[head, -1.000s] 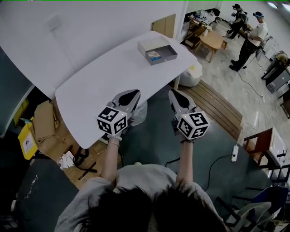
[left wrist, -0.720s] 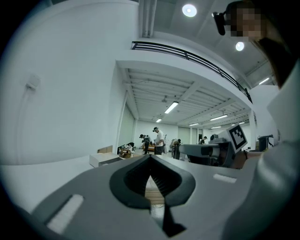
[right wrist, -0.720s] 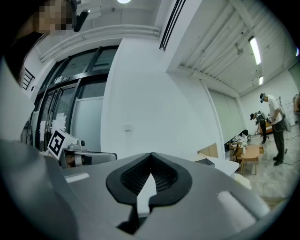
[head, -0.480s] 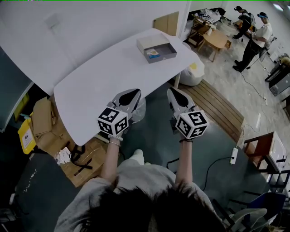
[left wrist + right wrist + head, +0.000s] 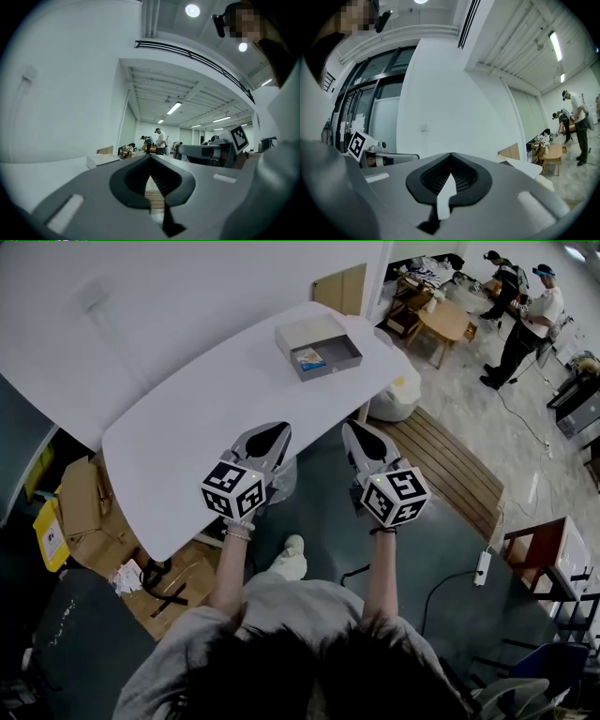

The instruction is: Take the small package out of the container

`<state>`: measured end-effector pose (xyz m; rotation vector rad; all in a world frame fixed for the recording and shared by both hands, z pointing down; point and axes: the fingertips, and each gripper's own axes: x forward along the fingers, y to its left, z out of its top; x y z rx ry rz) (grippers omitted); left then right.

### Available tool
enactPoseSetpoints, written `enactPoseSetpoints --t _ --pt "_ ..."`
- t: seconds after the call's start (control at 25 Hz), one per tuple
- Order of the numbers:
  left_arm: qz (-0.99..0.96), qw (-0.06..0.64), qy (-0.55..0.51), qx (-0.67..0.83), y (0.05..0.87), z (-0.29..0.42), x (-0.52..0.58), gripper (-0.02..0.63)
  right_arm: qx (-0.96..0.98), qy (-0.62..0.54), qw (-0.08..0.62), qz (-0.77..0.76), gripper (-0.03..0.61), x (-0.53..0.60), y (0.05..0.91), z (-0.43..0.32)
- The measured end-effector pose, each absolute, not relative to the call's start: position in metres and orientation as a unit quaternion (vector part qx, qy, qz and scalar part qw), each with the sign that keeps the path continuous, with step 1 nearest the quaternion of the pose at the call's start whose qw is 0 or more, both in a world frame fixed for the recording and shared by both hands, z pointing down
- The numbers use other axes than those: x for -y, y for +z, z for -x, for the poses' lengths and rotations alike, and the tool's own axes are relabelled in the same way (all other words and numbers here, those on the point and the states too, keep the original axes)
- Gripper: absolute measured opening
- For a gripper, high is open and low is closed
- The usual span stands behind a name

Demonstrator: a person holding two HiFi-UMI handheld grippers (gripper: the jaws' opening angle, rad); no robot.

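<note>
The white bench (image 5: 178, 427) runs from the lower left toward the upper middle of the head view. Near its far end, in the upper middle of the frame, sits the grey container (image 5: 339, 358), an open tray with a paler lid part along its upper-left side. The small package (image 5: 307, 358) lies flat in the tray's left end. Its long side seems to follow the tray's length, roughly left to right; which end leads is too small to tell.

Both tools are at frame centre, well apart from the container and pointing toward the top of the frame. The left hand-held gripper (image 5: 278, 430) is over the bench's near edge, its jaws closed tip to tip with nothing between them. The right hand-held gripper (image 5: 350, 428) is just off the bench over the dark floor (image 5: 441, 521), likewise closed and empty.
</note>
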<state>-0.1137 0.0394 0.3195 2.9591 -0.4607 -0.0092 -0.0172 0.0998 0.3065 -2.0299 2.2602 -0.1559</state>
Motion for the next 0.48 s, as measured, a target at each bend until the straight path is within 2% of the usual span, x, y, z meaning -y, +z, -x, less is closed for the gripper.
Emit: enactPoseSetpoints --t 0.48 --pt "-0.988 0.076 -0.004 0.131 0.316 0.063 0.013 -0.011 -0.738 -0.058 0.05 0.671 0.012 -0.045 0.308 -0.023"
